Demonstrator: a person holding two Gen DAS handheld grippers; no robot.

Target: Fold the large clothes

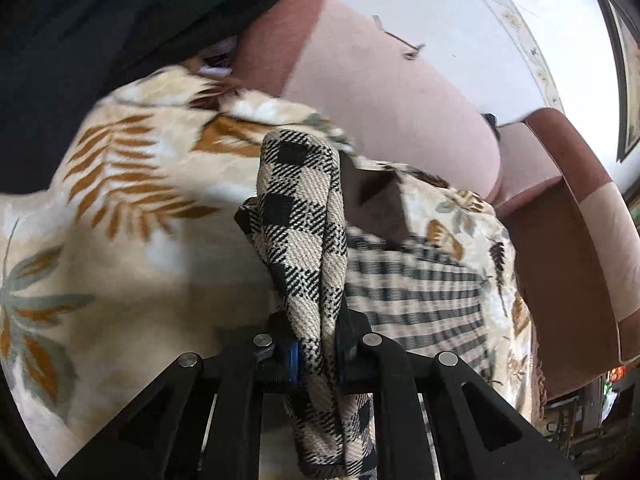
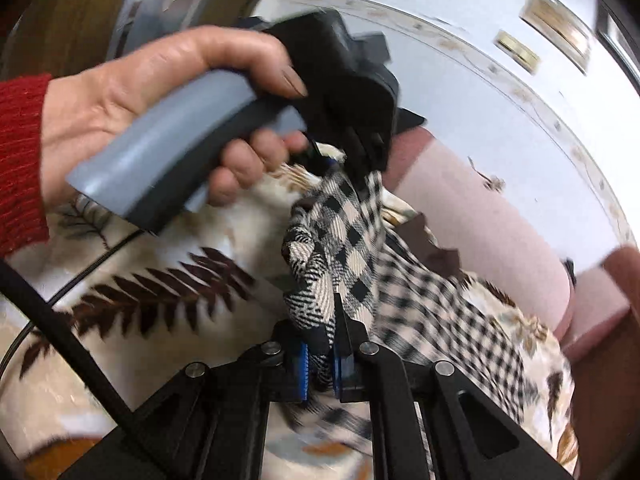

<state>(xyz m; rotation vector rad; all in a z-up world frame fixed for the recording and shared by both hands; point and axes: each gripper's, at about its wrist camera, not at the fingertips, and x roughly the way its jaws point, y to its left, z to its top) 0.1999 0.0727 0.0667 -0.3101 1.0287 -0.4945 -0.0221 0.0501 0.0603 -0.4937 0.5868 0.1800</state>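
Observation:
A beige-and-black checked garment (image 1: 304, 208) rises in a bunched fold between the jaws of my left gripper (image 1: 304, 240), which is shut on it. The rest of the cloth trails down to the right over a leaf-patterned blanket (image 1: 120, 200). In the right wrist view my right gripper (image 2: 316, 312) is shut on another bunched part of the same checked garment (image 2: 344, 240). Just beyond it, a hand in a red sleeve (image 2: 120, 92) holds the left gripper (image 2: 356, 168), which pinches the cloth from above. The garment hangs stretched between the two grips.
A pink and brown sofa (image 1: 400, 80) carries the blanket, with its armrest (image 1: 572, 240) on the right. A black garment (image 1: 80, 40) lies at the upper left. A dark brown patch (image 1: 376, 204) shows beside the checked cloth. A black cable (image 2: 60, 332) crosses the lower left.

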